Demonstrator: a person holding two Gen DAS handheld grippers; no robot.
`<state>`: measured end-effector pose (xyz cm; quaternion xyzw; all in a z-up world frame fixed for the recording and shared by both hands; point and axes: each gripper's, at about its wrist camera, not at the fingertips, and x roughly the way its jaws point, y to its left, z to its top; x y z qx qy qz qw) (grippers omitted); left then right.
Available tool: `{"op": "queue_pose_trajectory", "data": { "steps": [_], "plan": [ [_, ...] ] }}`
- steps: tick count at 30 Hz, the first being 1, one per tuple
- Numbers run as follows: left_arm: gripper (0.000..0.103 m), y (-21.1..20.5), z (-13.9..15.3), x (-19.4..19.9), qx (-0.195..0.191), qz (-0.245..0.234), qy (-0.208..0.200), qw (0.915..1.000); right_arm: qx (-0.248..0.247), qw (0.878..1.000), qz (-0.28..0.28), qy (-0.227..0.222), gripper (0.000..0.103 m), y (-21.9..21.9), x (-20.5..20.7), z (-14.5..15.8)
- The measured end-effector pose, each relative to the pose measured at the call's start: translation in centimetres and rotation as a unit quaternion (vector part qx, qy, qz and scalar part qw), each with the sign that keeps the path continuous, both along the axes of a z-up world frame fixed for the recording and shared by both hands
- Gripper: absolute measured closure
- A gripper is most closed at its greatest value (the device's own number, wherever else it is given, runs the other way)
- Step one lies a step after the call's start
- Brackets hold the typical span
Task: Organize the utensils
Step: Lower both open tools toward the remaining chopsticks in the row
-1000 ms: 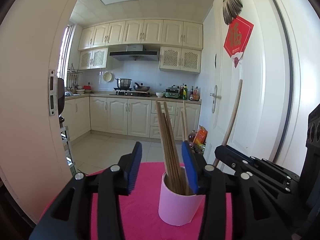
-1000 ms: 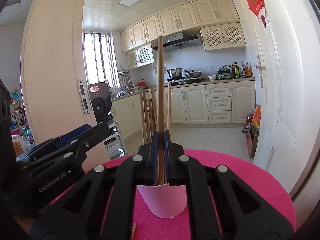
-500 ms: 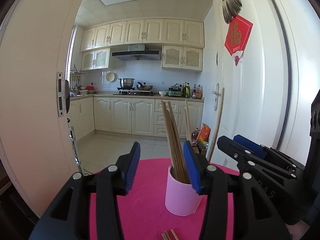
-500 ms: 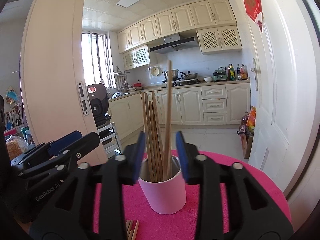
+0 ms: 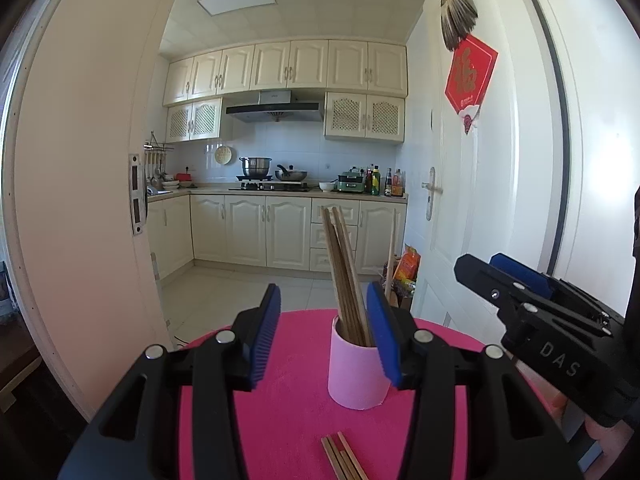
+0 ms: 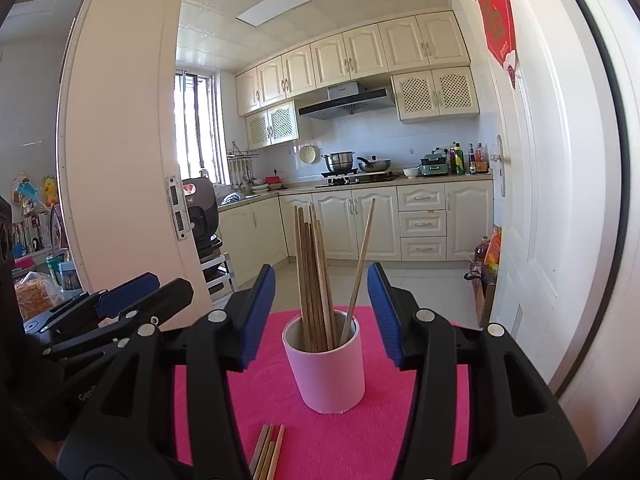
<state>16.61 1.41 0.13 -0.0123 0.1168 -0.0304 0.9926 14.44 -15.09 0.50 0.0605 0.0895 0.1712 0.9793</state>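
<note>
Several slim wooden chopsticks [image 6: 314, 280] fill a smooth pink cylinder cup [image 6: 328, 372] (fuzzy magenta mat [image 6: 360, 440]); left gripper [image 5: 324, 336] spread, right gripper [image 6: 322, 316] opening, empty.

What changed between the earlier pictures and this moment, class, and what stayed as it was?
The right gripper let go of the lone chopstick, which now leans in the pink cup; its jaws are opening, nothing between them. Both grippers backed away from the cup, revealing loose chopsticks on the mat. The left gripper stayed open; cup and chopstick bundle stayed put.
</note>
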Motion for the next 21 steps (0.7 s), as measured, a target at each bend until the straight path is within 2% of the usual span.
{"op": "queue_pose_trajectory", "data": {
  "steps": [6, 11, 15, 17, 21],
  "plan": [
    [0.055, -0.5, -0.5, -1.0, 0.003, -0.006, 0.036, 0.9993, -0.008, 1.000, 0.003, 0.015, 0.053, -0.5, -1.7, -0.2],
    [0.054, 0.1, -2.4, -0.8, -0.029, -0.028, 0.119, 0.9921, -0.019, 0.998, 0.004, 0.053, 0.052, -0.9, -2.2, -1.4],
    [0.054, 0.5, -4.6, 0.1, -0.039, -0.028, 0.209, 0.9767, -0.035, 0.995, 0.012, 0.095, 0.051, -0.9, -2.3, -2.7],
    [0.054, 0.7, -6.3, 1.1, -0.034, -0.019, 0.271, 0.9617, -0.045, 0.992, 0.017, 0.120, 0.051, -0.9, -2.3, -3.5],
    [0.054, 0.8, -9.0, 1.6, -0.022, -0.007, 0.344, 0.9388, -0.062, 0.984, 0.027, 0.167, 0.049, -0.8, -1.9, -5.1]
  ]
}}
